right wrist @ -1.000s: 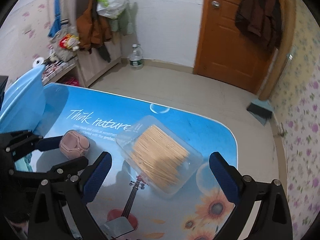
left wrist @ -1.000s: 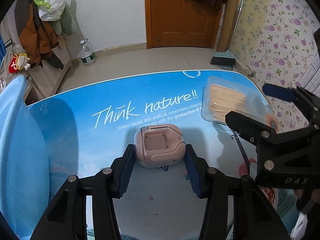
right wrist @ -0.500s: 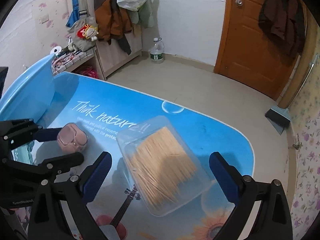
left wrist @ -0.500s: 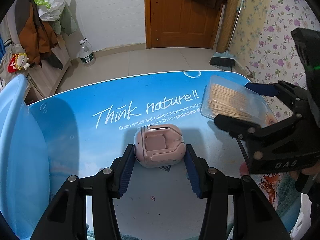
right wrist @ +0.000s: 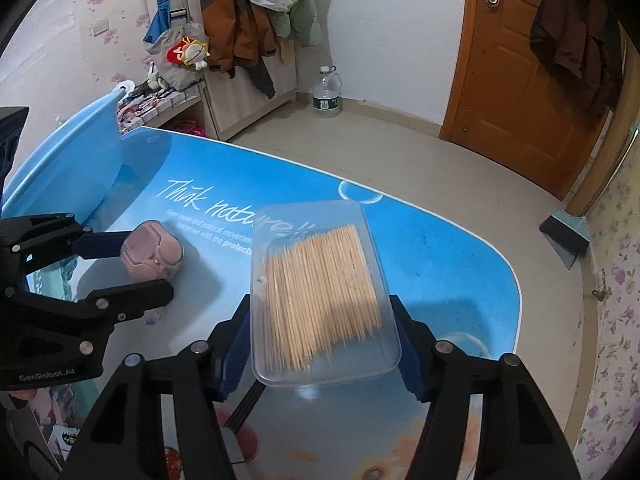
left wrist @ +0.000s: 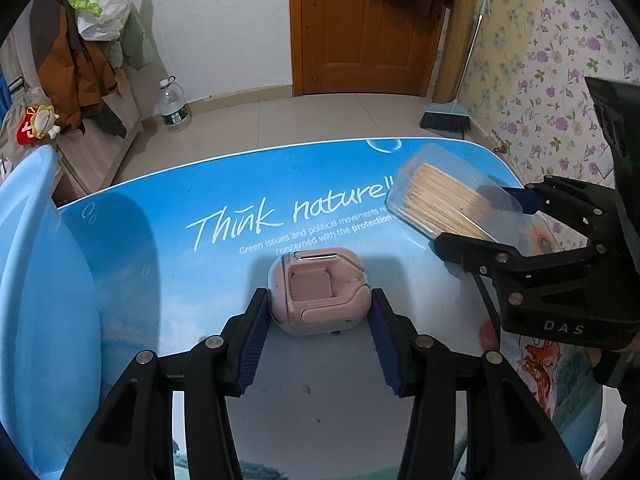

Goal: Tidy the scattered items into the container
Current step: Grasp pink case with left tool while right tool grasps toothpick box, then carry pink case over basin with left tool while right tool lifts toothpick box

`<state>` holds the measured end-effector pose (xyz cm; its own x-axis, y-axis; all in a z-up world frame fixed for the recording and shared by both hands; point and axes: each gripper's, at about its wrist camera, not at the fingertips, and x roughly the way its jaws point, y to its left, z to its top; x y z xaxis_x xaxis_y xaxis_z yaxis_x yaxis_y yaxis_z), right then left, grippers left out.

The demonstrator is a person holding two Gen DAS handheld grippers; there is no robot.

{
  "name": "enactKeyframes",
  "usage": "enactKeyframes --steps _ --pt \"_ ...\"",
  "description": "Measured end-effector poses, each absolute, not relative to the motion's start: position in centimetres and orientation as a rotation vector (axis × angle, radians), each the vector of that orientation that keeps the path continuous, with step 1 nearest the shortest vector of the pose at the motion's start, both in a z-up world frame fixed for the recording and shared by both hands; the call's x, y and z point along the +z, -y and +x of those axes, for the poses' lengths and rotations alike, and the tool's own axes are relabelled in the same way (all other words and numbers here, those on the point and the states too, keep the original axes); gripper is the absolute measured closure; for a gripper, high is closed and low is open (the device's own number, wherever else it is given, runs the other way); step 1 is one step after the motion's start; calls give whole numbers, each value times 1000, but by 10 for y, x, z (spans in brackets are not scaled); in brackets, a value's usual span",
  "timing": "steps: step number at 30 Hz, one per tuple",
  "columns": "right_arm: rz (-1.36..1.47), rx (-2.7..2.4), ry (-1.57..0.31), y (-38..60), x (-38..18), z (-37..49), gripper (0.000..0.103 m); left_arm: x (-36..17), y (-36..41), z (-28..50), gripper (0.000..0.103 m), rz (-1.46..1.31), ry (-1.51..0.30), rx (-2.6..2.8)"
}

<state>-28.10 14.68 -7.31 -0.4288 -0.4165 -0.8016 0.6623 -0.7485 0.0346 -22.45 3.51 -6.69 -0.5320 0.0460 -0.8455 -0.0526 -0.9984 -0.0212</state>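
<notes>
Since a second ago, the right tongs (right wrist: 322, 320) have narrowed from wide apart to the sides of the clear box of toothpicks (right wrist: 320, 300), and their jaws are closing at this moment with the box between them. Seen from the right wrist, the blue pads (right wrist: 236, 350) now sit against the box's two long sides. Seen from the left wrist, the box (left wrist: 448, 200) has tipped up, its far end raised off the surface (left wrist: 180, 272), where before it lay flat. That view also shows the toothpicks packed lengthwise inside the clear walls, and the right tongs reaching in from the right-hand side of the left tongs.

Left tongs (left wrist: 320, 320) have not shifted. They are clenched on the pink case (left wrist: 320, 292), one blue pad on each side, with the case resting on the surface between the fingertips. From the right wrist view the pink case (right wrist: 152, 256) lies left of the right tongs, with the left tongs (right wrist: 148, 270) around it.

Further left of both tongs stands the light blue container (left wrist: 36, 280), its rim rising at the edge of the surface; from the right wrist its wall (right wrist: 68, 168) appears beyond the left tongs. Neither item is in it yet.
</notes>
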Motion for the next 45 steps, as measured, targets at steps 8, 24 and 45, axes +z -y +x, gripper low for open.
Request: enactKeyframes --steps 8,24,45 --pt "1074 -2237 -317 -156 -54 -261 40 -55 -35 -207 56 -1455 -19 2707" --pt "938 -2383 -123 -167 11 -197 40 7 -29 -149 56 -1289 -27 2774" --pt "760 -2489 18 -95 83 -62 40 64 50 -41 56 -1103 31 2964"
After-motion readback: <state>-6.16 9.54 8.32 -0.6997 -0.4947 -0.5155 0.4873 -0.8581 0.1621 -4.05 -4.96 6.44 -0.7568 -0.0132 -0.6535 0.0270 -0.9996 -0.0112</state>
